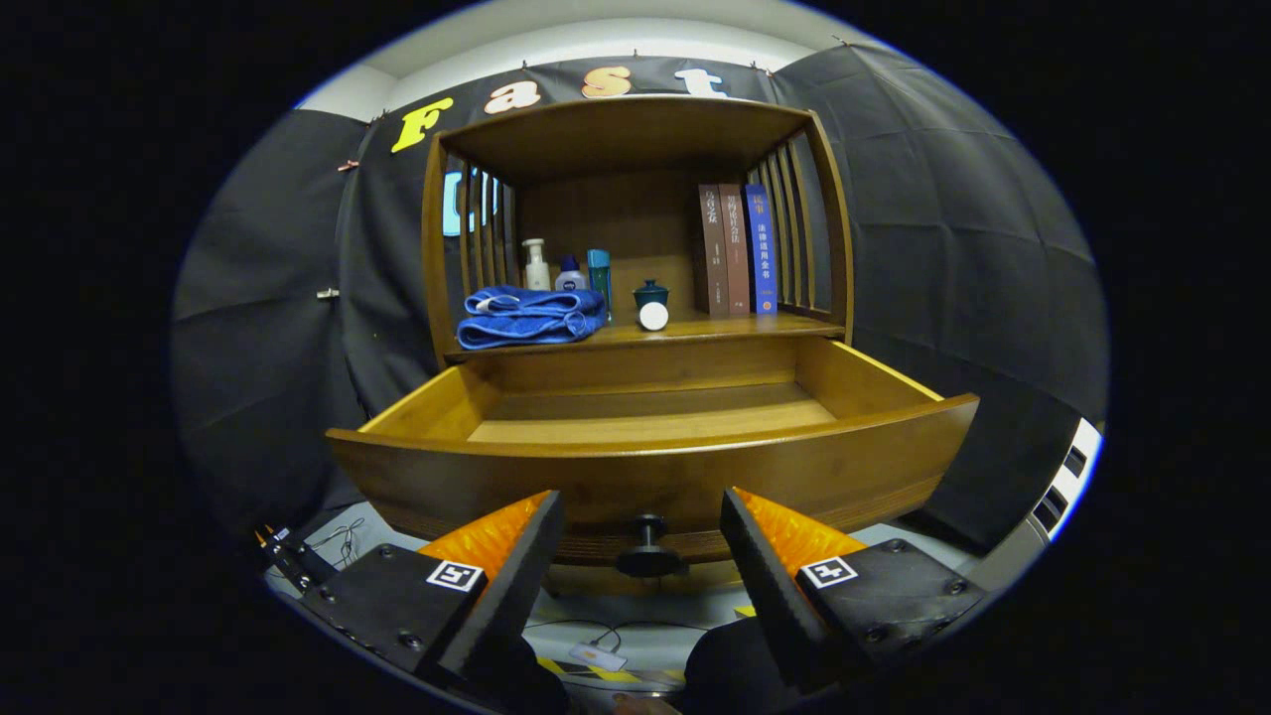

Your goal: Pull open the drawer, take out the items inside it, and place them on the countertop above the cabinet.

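Note:
The wooden drawer (655, 467) stands pulled out toward me, and the part of its floor I can see is bare. Its dark round knob (648, 546) sits low on the front panel, between my fingers and a little ahead of them. My gripper (641, 511) is open, with nothing between the fingers. On the countertop (715, 328) above the drawer lie a folded blue towel (531, 316), a small white round object (653, 316) and a dark teal lidded cup (650, 293).
Behind the towel stand a white pump bottle (536, 264), a small blue-and-white bottle (569, 273) and a teal bottle (599, 273). Three books (736, 248) stand upright at the right of the shelf, against the slatted side. Cables and a small device (596, 655) lie on the floor below.

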